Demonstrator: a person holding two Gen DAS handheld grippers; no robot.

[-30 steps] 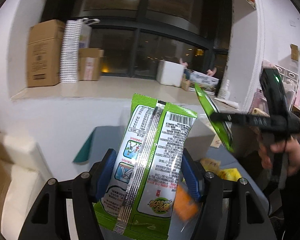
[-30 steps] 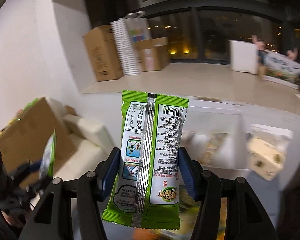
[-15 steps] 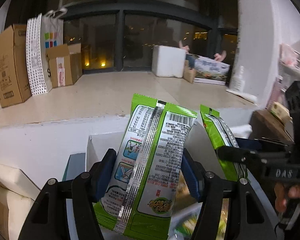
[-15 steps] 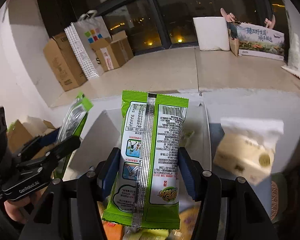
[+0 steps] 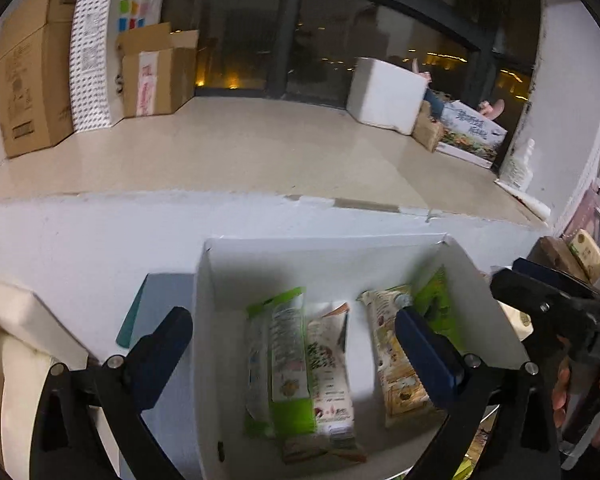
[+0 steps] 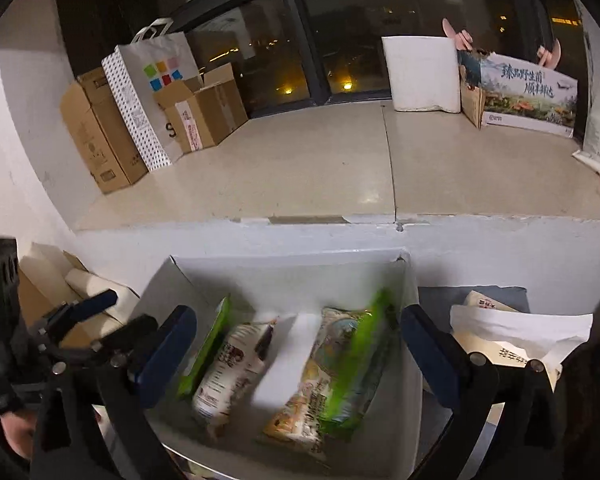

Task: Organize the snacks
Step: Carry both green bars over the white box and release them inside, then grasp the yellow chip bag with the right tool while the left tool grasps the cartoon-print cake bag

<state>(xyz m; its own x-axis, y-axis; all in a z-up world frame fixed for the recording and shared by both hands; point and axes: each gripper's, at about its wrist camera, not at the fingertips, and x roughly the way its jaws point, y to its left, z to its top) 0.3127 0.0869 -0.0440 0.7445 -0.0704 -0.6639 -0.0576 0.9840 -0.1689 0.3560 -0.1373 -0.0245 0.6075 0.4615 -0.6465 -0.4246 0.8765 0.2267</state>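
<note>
A white open box (image 5: pixel 324 248) stands against a white ledge; it also shows in the right wrist view (image 6: pixel 288 260). Several snack packets lie inside. A green packet (image 5: pixel 288 364) lies at the left, on a white packet (image 5: pixel 328 360). Another green packet (image 6: pixel 352 364) lies at the right, on a cream packet (image 6: pixel 300 404). My left gripper (image 5: pixel 300 356) is open and empty above the box. My right gripper (image 6: pixel 300 356) is open and empty above the box. Each gripper shows at the edge of the other's view.
A tissue pack (image 6: pixel 512 336) sits right of the box. Cardboard boxes (image 6: pixel 100 136) and a paper bag (image 6: pixel 148 92) stand on the tiled sill at the back left, a white foam box (image 6: pixel 420 76) at the back right.
Both grippers came over the white box and opened. The two green packets they held now lie inside the box.
</note>
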